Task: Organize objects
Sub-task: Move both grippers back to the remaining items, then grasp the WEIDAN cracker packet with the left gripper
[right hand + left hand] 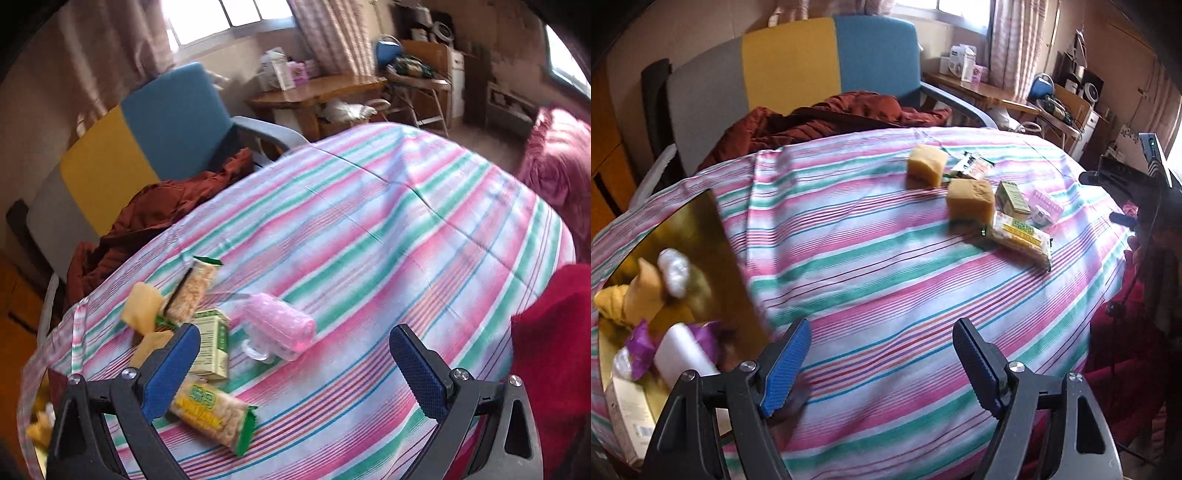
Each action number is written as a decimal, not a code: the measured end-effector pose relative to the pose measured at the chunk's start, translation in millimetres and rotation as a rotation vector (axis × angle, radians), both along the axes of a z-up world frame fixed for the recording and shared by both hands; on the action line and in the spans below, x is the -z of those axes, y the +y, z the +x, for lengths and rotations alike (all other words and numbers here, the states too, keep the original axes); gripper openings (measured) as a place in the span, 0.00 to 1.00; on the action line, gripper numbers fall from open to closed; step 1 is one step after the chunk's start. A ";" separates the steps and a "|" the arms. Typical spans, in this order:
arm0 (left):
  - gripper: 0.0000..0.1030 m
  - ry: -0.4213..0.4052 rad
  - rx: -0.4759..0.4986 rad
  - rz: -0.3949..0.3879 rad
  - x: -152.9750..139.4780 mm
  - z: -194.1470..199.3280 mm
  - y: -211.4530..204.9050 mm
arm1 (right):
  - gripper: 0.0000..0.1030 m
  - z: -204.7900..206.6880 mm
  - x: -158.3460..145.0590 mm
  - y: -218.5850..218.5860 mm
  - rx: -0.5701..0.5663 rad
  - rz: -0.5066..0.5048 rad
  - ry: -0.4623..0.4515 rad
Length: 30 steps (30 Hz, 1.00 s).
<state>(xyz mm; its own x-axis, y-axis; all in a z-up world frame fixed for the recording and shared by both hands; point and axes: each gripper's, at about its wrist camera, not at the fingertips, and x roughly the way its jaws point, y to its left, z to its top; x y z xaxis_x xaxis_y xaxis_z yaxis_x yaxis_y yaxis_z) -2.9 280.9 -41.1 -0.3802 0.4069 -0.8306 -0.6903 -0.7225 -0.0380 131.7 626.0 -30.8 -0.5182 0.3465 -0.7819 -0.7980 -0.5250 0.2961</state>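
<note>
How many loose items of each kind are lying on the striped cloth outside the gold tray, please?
Yellow sponge blocks: 2
Cracker packets: 2
Green carton: 1
Pink roller: 1
Total: 6

Table w/ striped cloth (886, 266) fills both views. Left wrist view: open box (698, 229) sits at table's left edge, small items piled inside it. Far right-centre of cloth, a cluster: two sponges (926, 164), one behind the other, cracker pack (1021, 238) nearest the camera, small carton (1012, 197) just right of the nearer sponge. Right wrist view: roller (277, 326) lies right of that carton. Chair (790, 70) stands behind the table, jacket (820, 122) on its seat.
</note>
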 end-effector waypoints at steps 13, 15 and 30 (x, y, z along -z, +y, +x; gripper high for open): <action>0.78 -0.182 0.051 0.005 27.2 -11.2 103.5 | 1.00 11.2 8.5 11.7 0.018 -0.120 0.110; 0.78 -0.261 0.033 0.019 33.4 -16.8 117.3 | 1.00 11.8 10.0 13.2 0.019 -0.134 0.121; 0.78 -0.452 -0.280 0.052 65.3 -44.0 182.8 | 1.00 33.0 14.4 30.6 0.089 -0.239 0.271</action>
<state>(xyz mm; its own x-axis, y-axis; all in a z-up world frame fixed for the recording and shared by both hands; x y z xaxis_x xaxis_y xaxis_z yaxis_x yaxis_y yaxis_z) -46.8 463.7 -106.3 -0.0894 0.3865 -0.9180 -0.3777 -0.8660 -0.3278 164.7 656.6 -45.2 -0.6934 0.2236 -0.6850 -0.7133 -0.3479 0.6085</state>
